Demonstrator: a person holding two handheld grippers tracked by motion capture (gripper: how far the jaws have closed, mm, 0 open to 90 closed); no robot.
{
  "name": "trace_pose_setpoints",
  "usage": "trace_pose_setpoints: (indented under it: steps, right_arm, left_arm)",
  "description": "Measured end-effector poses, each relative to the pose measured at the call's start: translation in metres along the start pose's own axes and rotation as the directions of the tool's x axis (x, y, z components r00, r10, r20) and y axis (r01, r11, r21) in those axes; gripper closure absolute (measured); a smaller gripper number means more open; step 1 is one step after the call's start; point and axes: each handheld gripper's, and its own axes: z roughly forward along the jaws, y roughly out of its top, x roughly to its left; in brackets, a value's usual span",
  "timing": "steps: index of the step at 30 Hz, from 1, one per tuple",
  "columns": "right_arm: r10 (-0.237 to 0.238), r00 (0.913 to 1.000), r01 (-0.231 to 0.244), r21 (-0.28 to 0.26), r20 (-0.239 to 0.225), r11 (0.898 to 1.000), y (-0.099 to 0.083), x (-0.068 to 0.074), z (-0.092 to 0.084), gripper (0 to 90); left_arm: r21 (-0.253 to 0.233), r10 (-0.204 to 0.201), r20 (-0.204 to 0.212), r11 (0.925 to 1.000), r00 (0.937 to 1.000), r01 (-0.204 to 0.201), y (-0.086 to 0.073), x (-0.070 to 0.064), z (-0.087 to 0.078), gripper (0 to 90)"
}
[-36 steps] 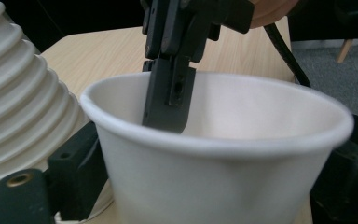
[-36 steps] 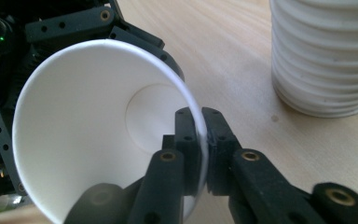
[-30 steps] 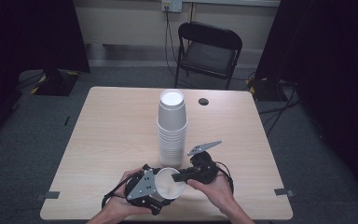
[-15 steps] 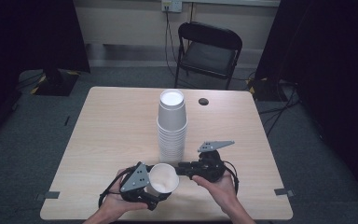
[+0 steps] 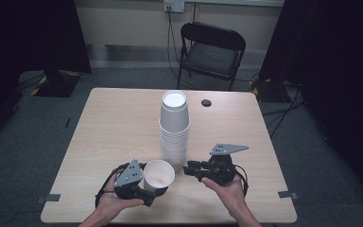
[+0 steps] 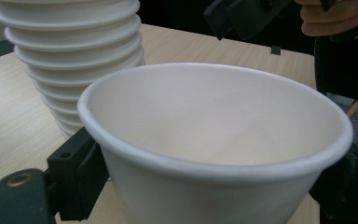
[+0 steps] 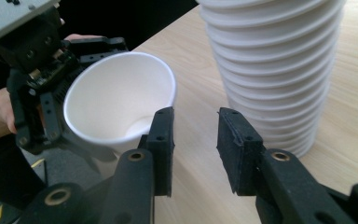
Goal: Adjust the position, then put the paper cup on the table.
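A single white paper cup [image 5: 159, 174] lies tilted with its mouth turned up and right, and my left gripper [image 5: 155, 187] is shut on its wall near the table's front edge. In the left gripper view the cup [image 6: 214, 135] sits between both black jaws. My right gripper [image 5: 188, 169] is to the cup's right, pointing left at it. Its jaws have just been opening; they stand apart with nothing between them [image 7: 195, 140]. A tall stack of white cups [image 5: 174, 130] stands upside down just behind both grippers, and rises at the right of the right gripper view [image 7: 279, 70].
The wooden table [image 5: 113, 123] has a small black round hole [image 5: 206, 102] near its far edge. A black folding chair [image 5: 211, 52] stands beyond the table. Grey carpet surrounds the table, and bare tabletop lies left and right of the stack.
My right gripper has come off the cup's rim, opened its jaws and drawn back to the right. The left gripper has carried the cup a little to the left.
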Motion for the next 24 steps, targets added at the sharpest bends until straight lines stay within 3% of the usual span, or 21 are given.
trace_pose_setpoints:
  steps: [5,12,24]
  right_arm:
    - [-0.006,0.9995,0.006,-0.015,0.031,1.0,-0.003,-0.004,-0.005,60.4]
    - [-0.013,0.9965,0.015,-0.02,0.082,1.0,-0.016,-0.009,-0.007,54.9]
    - [-0.022,0.9881,0.026,-0.025,0.152,0.999,-0.027,-0.021,-0.021,49.1]
  left_arm:
    - [-0.027,-0.043,-0.028,0.9988,0.9987,0.042,0.001,0.007,-0.008,12.7]
    - [-0.063,-0.075,-0.078,0.9956,0.9942,0.07,0.005,0.017,-0.02,12.7]
    - [-0.096,-0.09,-0.141,0.9924,0.9859,0.077,0.011,0.032,-0.03,12.7]
